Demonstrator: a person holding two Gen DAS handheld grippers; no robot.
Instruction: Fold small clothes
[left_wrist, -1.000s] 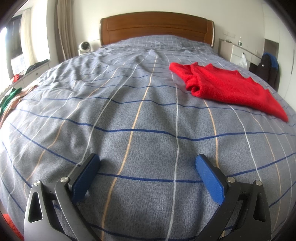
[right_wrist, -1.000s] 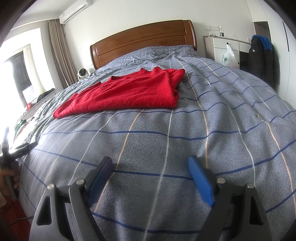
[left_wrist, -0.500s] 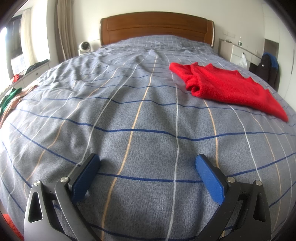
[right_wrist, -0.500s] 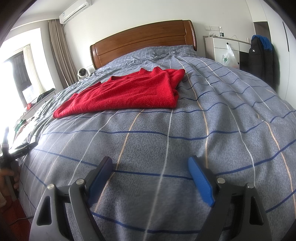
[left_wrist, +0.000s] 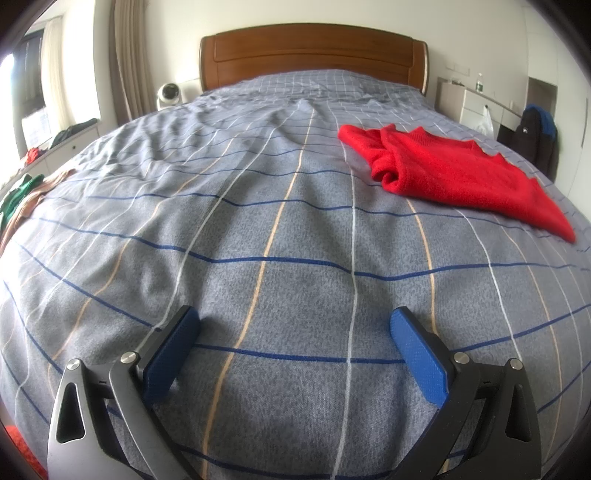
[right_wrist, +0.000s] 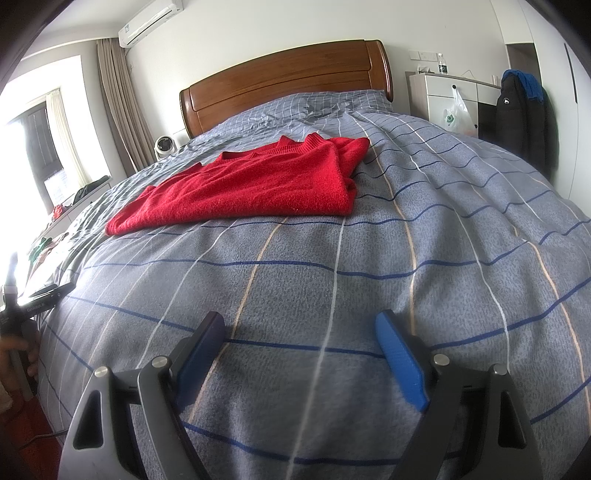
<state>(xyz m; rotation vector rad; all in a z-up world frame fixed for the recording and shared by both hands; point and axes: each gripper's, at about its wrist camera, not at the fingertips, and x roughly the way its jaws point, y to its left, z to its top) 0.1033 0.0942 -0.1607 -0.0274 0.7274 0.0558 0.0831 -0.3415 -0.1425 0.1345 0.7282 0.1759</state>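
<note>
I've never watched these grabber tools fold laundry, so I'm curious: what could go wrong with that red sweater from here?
1. The red sweater lies straight on the loose, wrinkled duvet, so jaws closing on the knit might pinch the cover too.
2. One side is already doubled over in a bunched roll; a grab there may catch only one layer and undo it.
3. Both the left gripper and right gripper sit open, well short of it.

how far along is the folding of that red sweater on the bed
Done: the red sweater lies on the bed already partly folded, one side doubled over into a thick rolled edge. In hand: nothing. The left gripper and right gripper are both open and empty, well short of the garment. Left: reaching it and finishing the folds, and possibly the clothes heaped at the bed's edge.
</note>
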